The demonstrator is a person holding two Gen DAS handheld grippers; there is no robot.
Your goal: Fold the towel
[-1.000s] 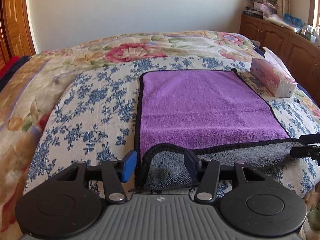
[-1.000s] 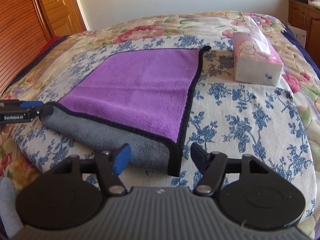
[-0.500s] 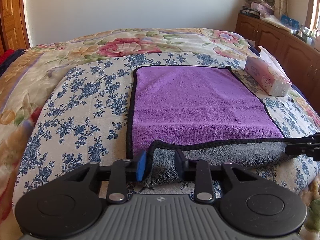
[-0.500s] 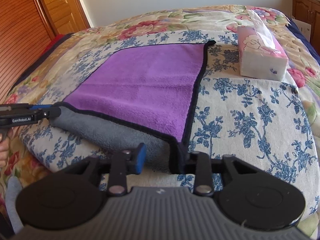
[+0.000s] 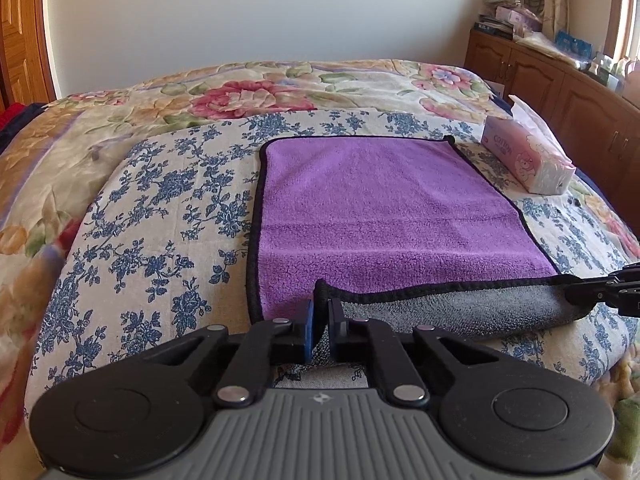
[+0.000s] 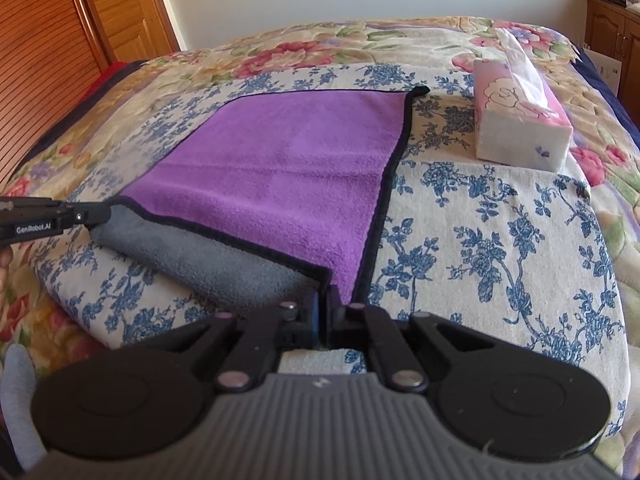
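A purple towel with black edging and a grey underside lies flat on the bed; it also shows in the right wrist view. Its near edge is turned over, so a grey band shows along the front. My left gripper is shut on the towel's near left corner. My right gripper is shut on the near right corner. Each gripper also shows in the other's view, the right one at the right edge and the left one at the left edge.
The bed has a blue-flowered cloth over a floral quilt. A pink tissue box lies right of the towel, also in the right wrist view. Wooden cabinets stand at the right, wooden doors at the left.
Both grippers closed from open onto the towel's near corners. Both have moved forward, carrying the folded edge a little over the purple side.
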